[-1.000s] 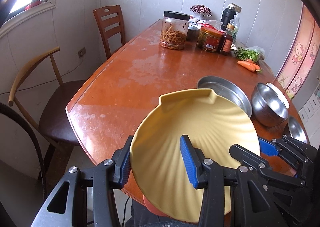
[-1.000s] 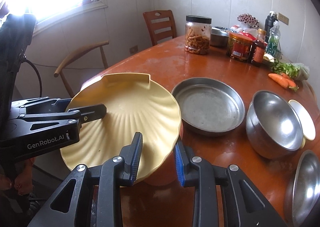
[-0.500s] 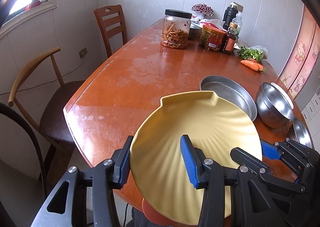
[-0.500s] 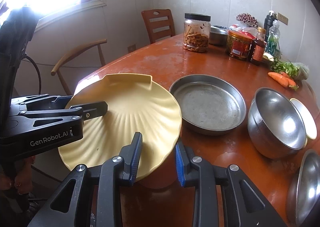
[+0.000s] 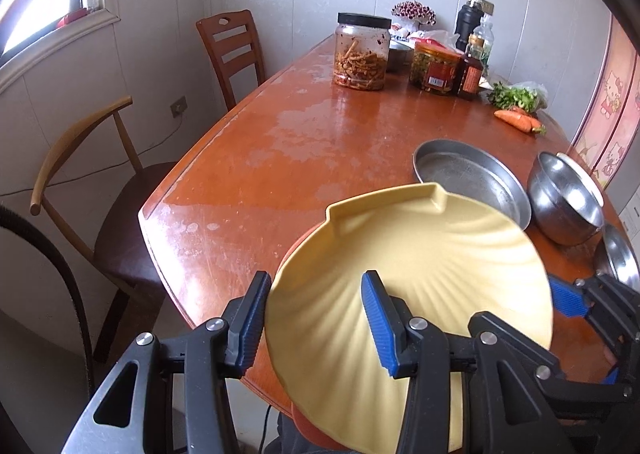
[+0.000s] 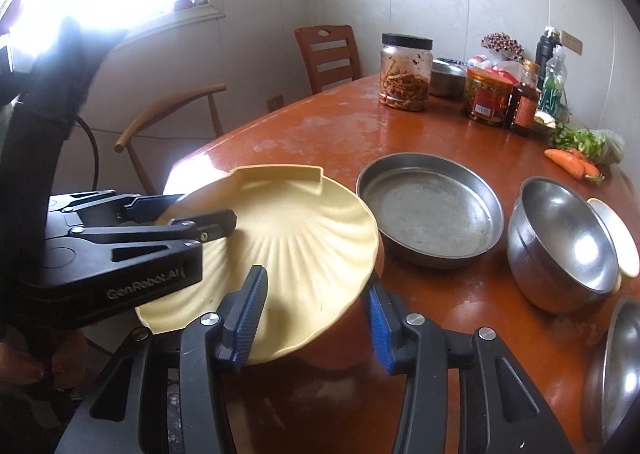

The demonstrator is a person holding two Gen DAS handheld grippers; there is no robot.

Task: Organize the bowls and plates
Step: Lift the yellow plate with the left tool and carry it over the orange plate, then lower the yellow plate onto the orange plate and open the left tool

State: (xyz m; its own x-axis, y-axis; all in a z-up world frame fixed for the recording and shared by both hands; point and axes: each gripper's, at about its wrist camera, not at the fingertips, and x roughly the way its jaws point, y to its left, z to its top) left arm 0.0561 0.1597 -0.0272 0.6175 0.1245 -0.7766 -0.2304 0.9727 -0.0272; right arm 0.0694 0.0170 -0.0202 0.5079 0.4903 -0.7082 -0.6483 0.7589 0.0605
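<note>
A yellow shell-shaped plate sits tilted on an orange bowl at the near table edge. My left gripper is shut on the plate's left rim, one finger on the inside and one behind it. My right gripper straddles the near rim; its jaws are opening, and the pads stand clear of the rim between them. Most of the orange bowl is hidden under the plate.
A round steel pan lies just right of the plate, then a steel bowl with a white dish behind it, and another steel bowl near right. Jars, bottles and carrots stand far back. Two chairs line the left side.
My right gripper's jaws have spread apart and let go of the plate's near rim. The left gripper keeps its hold, and the plate stays tilted on the orange bowl.
</note>
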